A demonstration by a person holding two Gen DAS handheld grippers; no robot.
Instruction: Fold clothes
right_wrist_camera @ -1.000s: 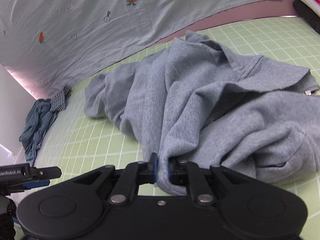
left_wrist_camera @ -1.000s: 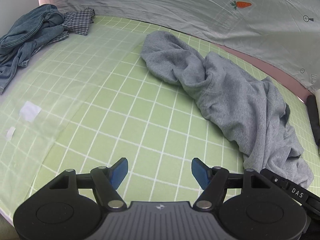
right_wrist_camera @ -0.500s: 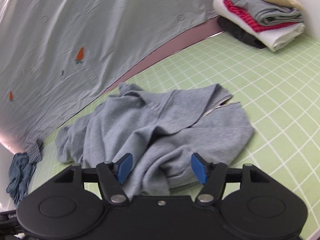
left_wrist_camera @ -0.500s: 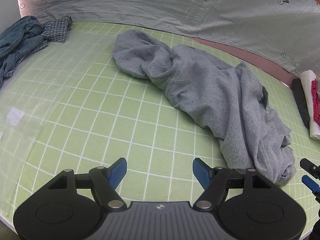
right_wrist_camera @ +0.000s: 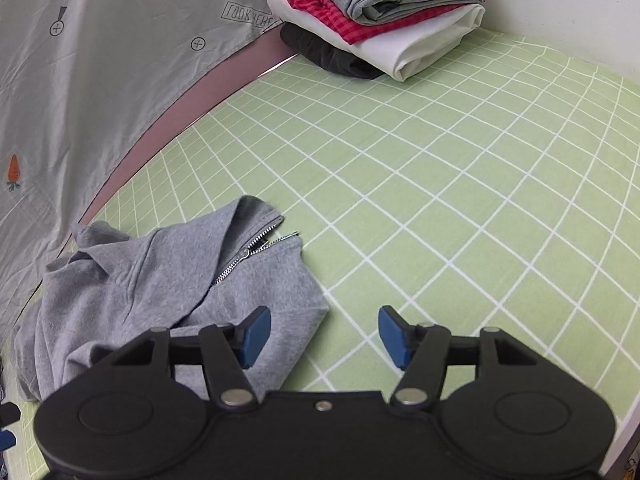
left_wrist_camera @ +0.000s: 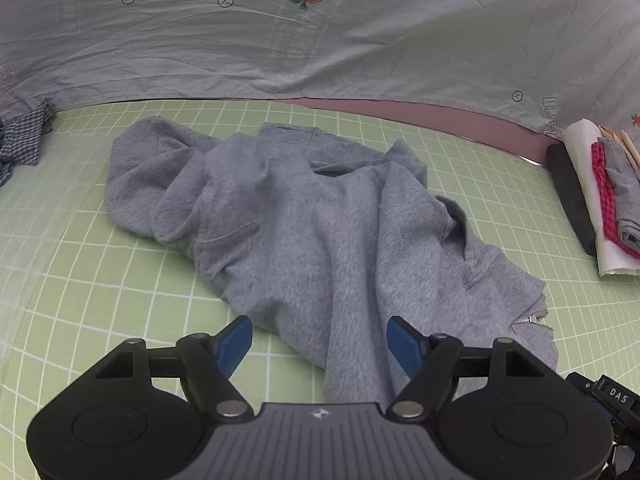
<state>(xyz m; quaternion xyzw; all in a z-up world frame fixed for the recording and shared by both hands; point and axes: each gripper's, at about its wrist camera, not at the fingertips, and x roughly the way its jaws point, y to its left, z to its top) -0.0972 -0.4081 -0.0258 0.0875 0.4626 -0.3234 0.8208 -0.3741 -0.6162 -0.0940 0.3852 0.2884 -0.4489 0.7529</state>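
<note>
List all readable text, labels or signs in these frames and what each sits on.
"DAS" on the black device at the left view's lower right edge.
"LOOK HERE", boxed, on the grey printed sheet in the right view.
Boxed prints at the sheet's left and right edges in the left view: too cut off to read.

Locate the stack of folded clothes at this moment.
The stack of folded clothes sits in the far corner of the green grid mat in the right wrist view, beside the carrot-print sheet; the left wrist view shows it at far right.
</note>
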